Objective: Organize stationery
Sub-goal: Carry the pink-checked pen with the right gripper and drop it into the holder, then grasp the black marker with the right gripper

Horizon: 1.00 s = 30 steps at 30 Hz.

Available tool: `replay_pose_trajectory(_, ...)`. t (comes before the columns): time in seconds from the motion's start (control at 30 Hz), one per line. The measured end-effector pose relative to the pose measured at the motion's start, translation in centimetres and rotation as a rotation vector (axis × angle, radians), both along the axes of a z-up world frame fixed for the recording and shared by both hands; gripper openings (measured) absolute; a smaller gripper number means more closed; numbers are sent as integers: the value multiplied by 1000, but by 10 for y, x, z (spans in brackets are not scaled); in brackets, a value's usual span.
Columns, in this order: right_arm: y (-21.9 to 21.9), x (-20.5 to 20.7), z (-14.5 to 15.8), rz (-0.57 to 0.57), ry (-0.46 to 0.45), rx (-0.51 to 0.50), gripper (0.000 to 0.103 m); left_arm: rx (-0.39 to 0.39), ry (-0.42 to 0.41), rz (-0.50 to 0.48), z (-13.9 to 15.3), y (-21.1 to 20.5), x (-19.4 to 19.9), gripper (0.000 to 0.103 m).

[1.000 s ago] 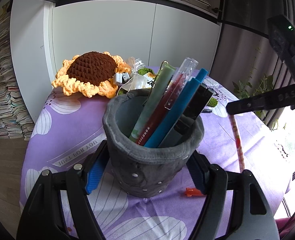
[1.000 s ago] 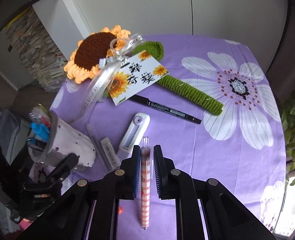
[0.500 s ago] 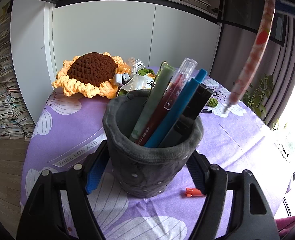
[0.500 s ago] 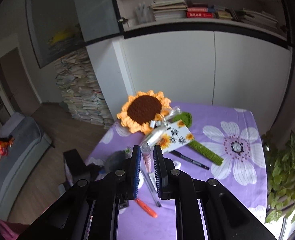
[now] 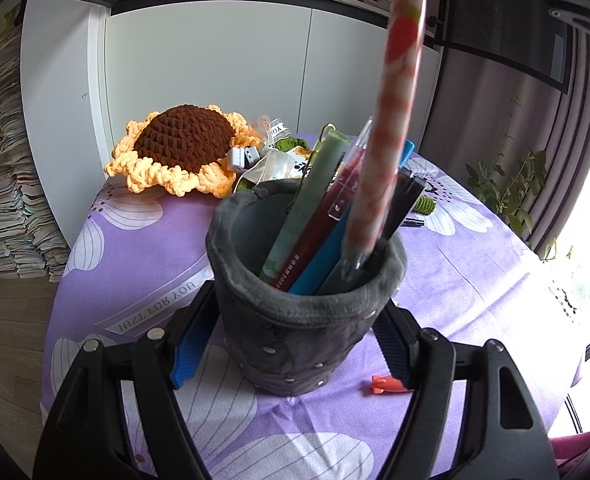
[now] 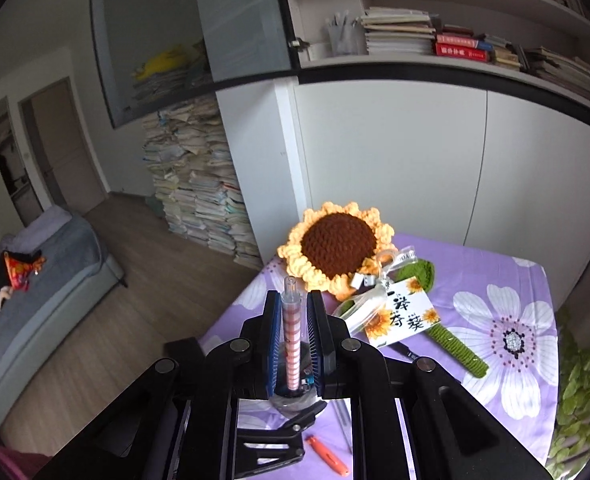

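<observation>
Between right hand-held gripper (image 6: 293, 344) pads: checked pen (image 6: 293, 344).

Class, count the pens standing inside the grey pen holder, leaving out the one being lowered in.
4: green pen, dark red pen, blue pen and black pen, all leaning right in the grey pen holder. Others may be hidden.

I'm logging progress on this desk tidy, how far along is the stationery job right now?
Done: several pens already stand in the grey pen holder, which the left gripper clamps. In hand: the right gripper holds the pink checked pen, tip entering the holder. Left: the black pen and the orange piece on the purple tablecloth.
</observation>
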State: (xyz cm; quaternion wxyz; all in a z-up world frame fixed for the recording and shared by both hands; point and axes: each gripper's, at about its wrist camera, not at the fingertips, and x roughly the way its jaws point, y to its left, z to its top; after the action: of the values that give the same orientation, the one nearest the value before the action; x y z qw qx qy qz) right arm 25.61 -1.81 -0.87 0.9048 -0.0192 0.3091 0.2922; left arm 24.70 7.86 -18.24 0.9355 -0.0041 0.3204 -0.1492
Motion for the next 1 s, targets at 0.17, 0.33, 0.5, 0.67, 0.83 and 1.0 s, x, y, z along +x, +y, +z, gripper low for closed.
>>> replay_pose_trajectory(0.17, 4, 12, -26, 14, 84, -24, 14, -2, 4, 0, 1, 1, 1, 73)
replay_pose_trajectory(0.33, 12, 10, -48, 50, 130, -76, 14, -2, 6, 1, 1, 0, 2, 73)
replay_pose_trajectory(0.5, 7, 9, -75, 68, 202, -107, 14, -1, 7, 1, 0, 0, 2, 73)
replay_pose_trajectory(0.67, -16, 6, -66, 33, 191, -67, 15, -1, 6, 1, 0, 0, 2, 73)
replay_pose_trajectory(0.83, -51, 18, -62, -84, 180, -61, 15, -1, 6, 0, 0, 0, 2, 73)
replay_pose_trajectory(1.0, -77, 53, -103, -203, 287, -141, 15, -1, 6, 1, 0, 0, 2, 74)
